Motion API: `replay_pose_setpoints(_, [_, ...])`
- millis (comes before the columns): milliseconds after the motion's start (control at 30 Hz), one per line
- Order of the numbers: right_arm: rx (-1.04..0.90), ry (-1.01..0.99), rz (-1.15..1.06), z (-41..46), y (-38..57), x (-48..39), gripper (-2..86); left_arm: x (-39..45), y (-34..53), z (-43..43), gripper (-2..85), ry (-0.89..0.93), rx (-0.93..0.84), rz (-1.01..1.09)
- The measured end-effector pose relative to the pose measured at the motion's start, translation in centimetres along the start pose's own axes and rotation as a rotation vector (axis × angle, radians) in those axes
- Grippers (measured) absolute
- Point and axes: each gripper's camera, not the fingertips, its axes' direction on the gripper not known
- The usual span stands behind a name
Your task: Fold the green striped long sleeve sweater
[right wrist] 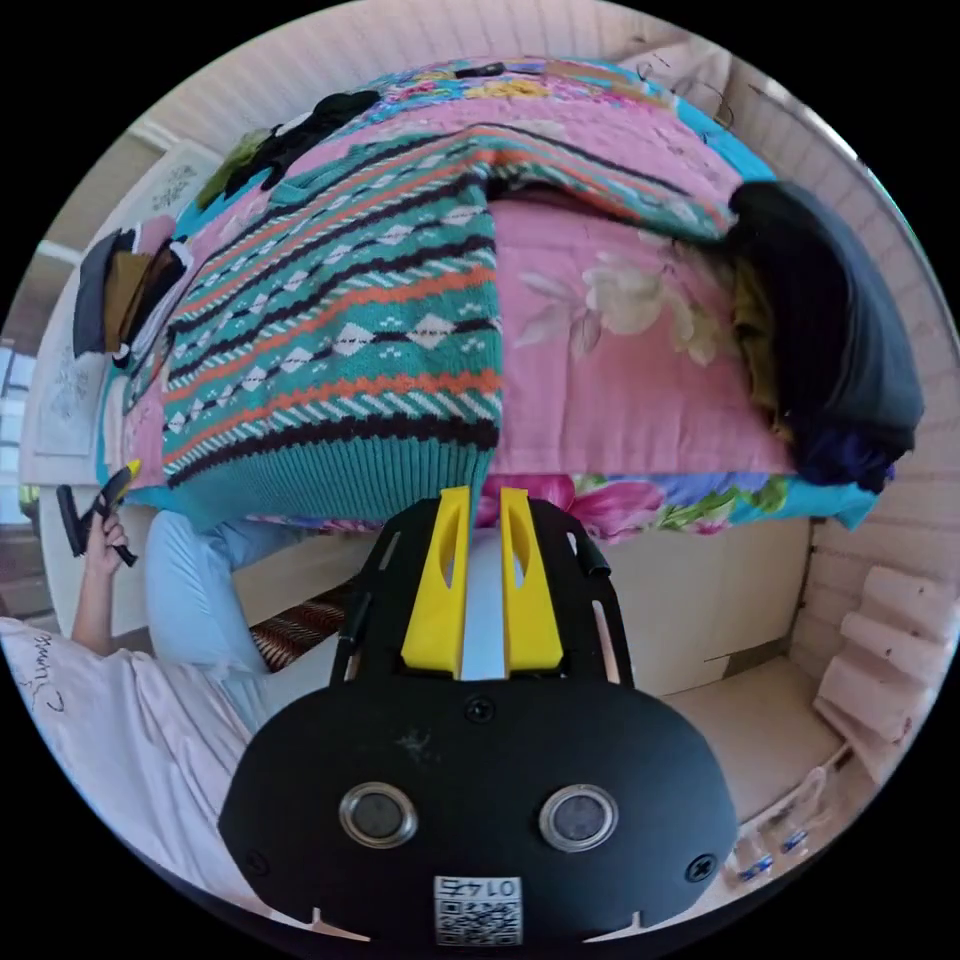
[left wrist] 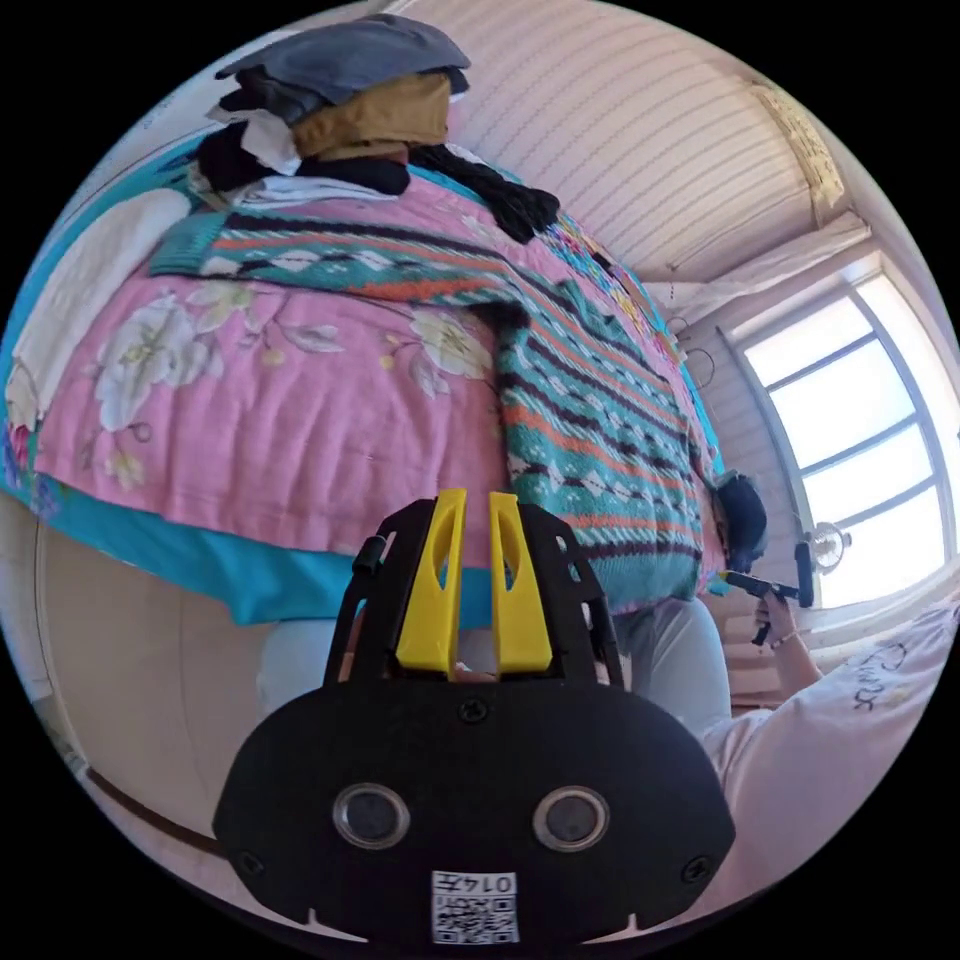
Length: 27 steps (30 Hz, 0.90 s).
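Observation:
The green striped sweater lies flat on a pink floral quilt, with one sleeve stretched out sideways. My left gripper hangs off the bed's edge, beside the hem. Its yellow jaws are close together with nothing between them. In the right gripper view the sweater spreads across the quilt, its other sleeve reaching right. My right gripper sits just below the hem's corner, jaws close together and holding nothing. A hand holds the left gripper at the far left.
A pile of folded clothes sits at the far end of the bed. A dark garment is heaped on the quilt's right side. A bright window is beside the bed. The person's white sleeve and light trousers stand at the bed's edge.

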Motion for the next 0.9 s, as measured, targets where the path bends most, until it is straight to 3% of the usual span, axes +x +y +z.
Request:
replay_pose_setpoints(33, [0.074,0.053,-0.093,-1.5,-1.8,-3.3,4.9,-1.3,-0.4,-1.3,4.8,-0.065,0.064,-0.019])
replay_pose_setpoints(167, [0.284,-0.137,-0.448,-4.1,-10.4,-18.1,5.9,-6.0,-2.8,-3.8,6.7,-0.263,0.235,-0.104])
replay_pose_setpoints(300, [0.484,-0.09,-0.733,-4.1,-14.8,-34.0,6.1,-10.5,-5.1,-4.5,6.5,-0.161,0.305,-0.216])
replay_pose_setpoints(367, [0.467,-0.18,-0.872,-3.2,-17.5,-43.7,6.1,-12.1,-6.1,-4.6,6.7,-0.186,0.368,-0.232])
replay_pose_setpoints(567, [0.322,-0.28,-1.049,1.2,-21.3,-60.6,8.4,-17.2,-8.0,-4.0,8.5,-0.101,0.398,-0.417])
replay_pose_setpoints(700, [0.201,-0.166,-1.12,6.5,-21.5,-64.5,10.0,-19.2,-8.9,-3.4,8.0,-0.022,0.411,-0.463])
replay_pose_setpoints(900, [0.174,-0.264,-1.033,6.8,-22.7,-62.5,4.6,-18.6,-9.4,-3.9,1.2,0.089,0.433,-0.431])
